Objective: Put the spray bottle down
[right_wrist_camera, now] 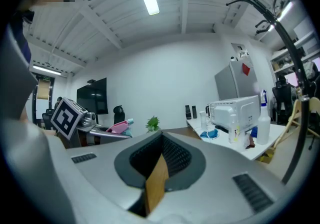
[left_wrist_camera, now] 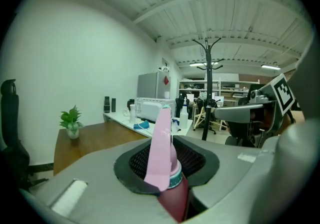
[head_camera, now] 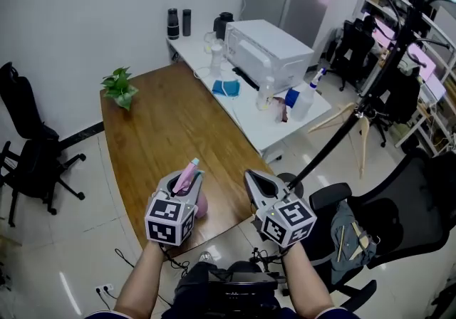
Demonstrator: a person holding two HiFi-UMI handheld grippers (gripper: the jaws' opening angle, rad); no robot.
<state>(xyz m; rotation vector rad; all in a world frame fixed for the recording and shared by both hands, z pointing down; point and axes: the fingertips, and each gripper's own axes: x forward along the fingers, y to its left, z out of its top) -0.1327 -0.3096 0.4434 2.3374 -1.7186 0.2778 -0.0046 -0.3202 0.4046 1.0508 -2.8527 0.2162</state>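
Left tongs [head_camera: 184, 184] are partly closed and clamped on the pink plastic spray bottle with the pale pink trigger head [head_camera: 189, 175]. The pads grip it at the neck, just under the teal collar. The head sticks up and forward past the tips, and the darker pink body hangs below the jaws.

Right tongs [head_camera: 258, 181] have their tips together and hold nothing. They sit just beside the left, past the right edge of the wood, so they have no part in this.

The bottle is in the air over the near end of the long brown wooden surface [head_camera: 171, 125]. I can't tell how much clearance is under its base, but it looks held, not resting.

Key relation: the bottle's long axis runs roughly upright across the jaws, leaning a little with the head tipped away from the person. The base faces down at the wood, so the move looks like a straight lowering. I'd square the lean first or it may tip on release.

Bare wood runs ahead from here. The small green potted plant [head_camera: 120, 87] is well apart at the far left corner. The cluttered white surface [head_camera: 279, 134] is off to the right and not needed.

The left hand owns the whole move, and the placement itself is not yet done.
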